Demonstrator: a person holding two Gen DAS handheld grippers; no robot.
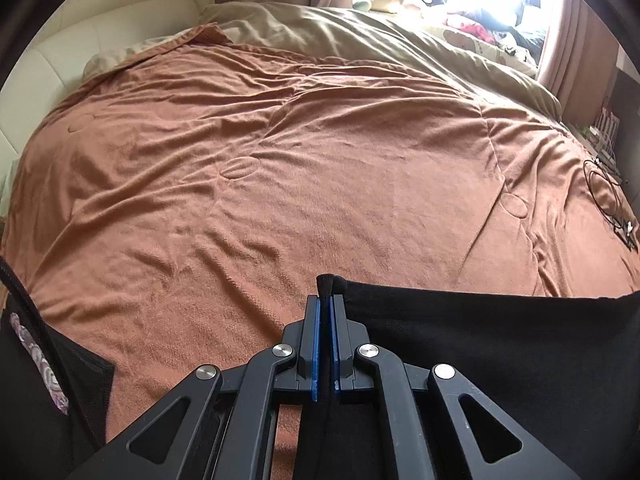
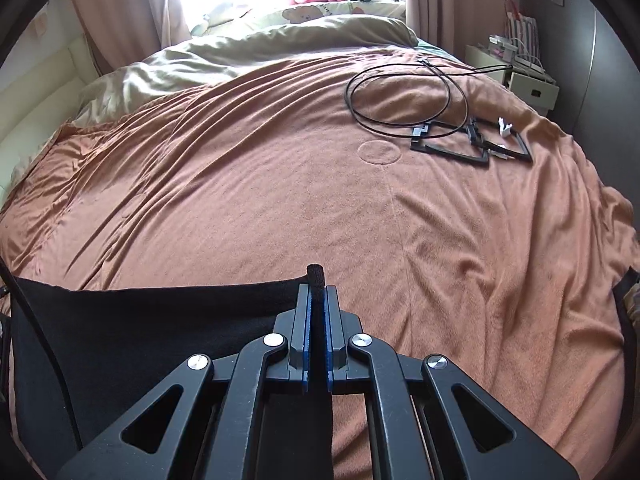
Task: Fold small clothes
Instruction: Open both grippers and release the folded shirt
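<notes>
Black cloth (image 1: 500,340) hangs stretched between two hand-held grippers just above the near edge of a bed, the left gripper (image 1: 325,312) pinched tight on one top corner and the right gripper (image 2: 317,304) pinched tight on the other. Its long top edge runs straight from one gripper to the other, so neither hand is nearer. Beyond lies the brown blanket (image 2: 280,200), bare ahead for laying the garment flat, with a coiled black cable (image 2: 404,96) farther off to the right.
</notes>
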